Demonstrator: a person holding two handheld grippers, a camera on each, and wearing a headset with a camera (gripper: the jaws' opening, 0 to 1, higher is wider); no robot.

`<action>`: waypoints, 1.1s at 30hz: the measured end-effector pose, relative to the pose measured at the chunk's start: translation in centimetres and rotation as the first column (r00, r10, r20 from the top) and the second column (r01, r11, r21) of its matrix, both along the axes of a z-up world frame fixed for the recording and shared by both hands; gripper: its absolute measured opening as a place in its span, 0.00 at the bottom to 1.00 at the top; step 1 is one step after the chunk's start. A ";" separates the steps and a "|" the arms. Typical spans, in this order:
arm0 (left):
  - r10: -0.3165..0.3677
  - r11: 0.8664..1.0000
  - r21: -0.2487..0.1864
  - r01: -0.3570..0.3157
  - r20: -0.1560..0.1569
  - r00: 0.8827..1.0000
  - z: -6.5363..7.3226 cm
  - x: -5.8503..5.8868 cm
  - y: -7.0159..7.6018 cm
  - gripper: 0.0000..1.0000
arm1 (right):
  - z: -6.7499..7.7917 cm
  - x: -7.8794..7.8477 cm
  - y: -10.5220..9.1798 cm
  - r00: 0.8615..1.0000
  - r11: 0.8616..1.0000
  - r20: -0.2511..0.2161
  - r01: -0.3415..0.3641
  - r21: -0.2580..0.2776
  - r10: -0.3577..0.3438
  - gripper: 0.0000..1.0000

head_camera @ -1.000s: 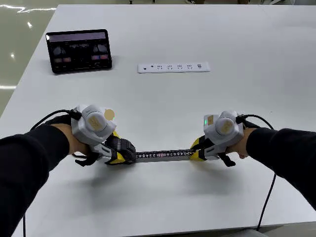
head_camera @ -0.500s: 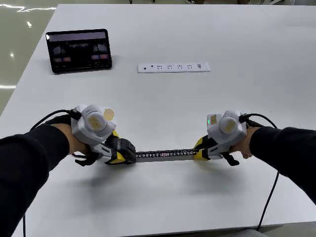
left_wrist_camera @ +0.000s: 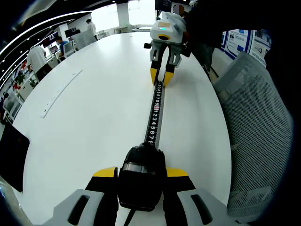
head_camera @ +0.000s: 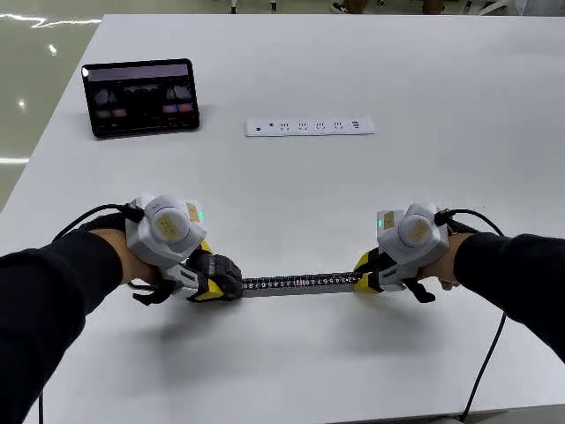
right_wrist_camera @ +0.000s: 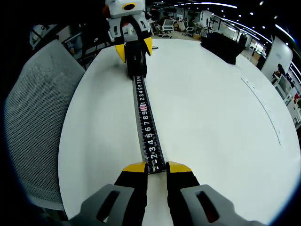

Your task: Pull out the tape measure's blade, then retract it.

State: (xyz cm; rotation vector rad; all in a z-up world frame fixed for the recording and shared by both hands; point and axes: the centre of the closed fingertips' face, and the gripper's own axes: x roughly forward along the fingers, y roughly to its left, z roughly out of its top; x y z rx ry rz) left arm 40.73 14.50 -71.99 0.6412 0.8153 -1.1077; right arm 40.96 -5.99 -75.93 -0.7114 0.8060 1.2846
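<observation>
My left gripper [head_camera: 214, 283] has its jaws clamped on the tape measure [head_camera: 225, 272]. My right gripper [head_camera: 363, 282] has its jaws pinched on the tip of the blade [head_camera: 298, 283], which lies stretched along the surface [head_camera: 353, 194] between both jaws. I judge the pull-out underway or done, with retracting not yet begun.

One tape measure [left_wrist_camera: 141, 181], one numbered blade [head_camera: 296, 283], two grippers, being one left gripper [head_camera: 213, 280] and one right gripper [head_camera: 362, 281], one tablet [head_camera: 141, 95], one power strip [head_camera: 309, 126], one white table [head_camera: 353, 53], one mesh chair [left_wrist_camera: 254, 117], two black cables [head_camera: 88, 215].
</observation>
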 end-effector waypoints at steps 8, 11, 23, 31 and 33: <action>0.000 1.000 0.001 0.000 0.000 1.000 0.0 0.1 0.0 0.33 | 0.0 0.0 -0.8 1.000 1.000 -0.001 0.016 0.004 -0.016 0.10; 0.000 1.000 0.000 0.000 -0.001 1.000 0.0 0.0 -0.1 0.33 | 0.0 0.0 -1.2 1.000 1.000 0.000 0.021 0.004 -0.021 0.10; 0.000 1.000 0.003 0.000 0.001 1.000 0.1 0.0 -0.1 0.33 | 0.1 0.2 -2.5 1.000 1.000 0.000 0.030 -0.009 -0.030 0.10; 0.001 1.000 0.003 -0.001 0.001 1.000 0.0 0.0 -0.1 0.33 | 0.0 0.1 -3.2 0.999 0.999 0.001 0.039 -0.013 -0.039 0.10; 0.002 1.000 0.003 -0.002 0.002 1.000 0.0 -0.1 -0.1 0.33 | -0.1 0.1 -3.4 0.999 0.999 0.001 0.041 -0.013 -0.041 0.10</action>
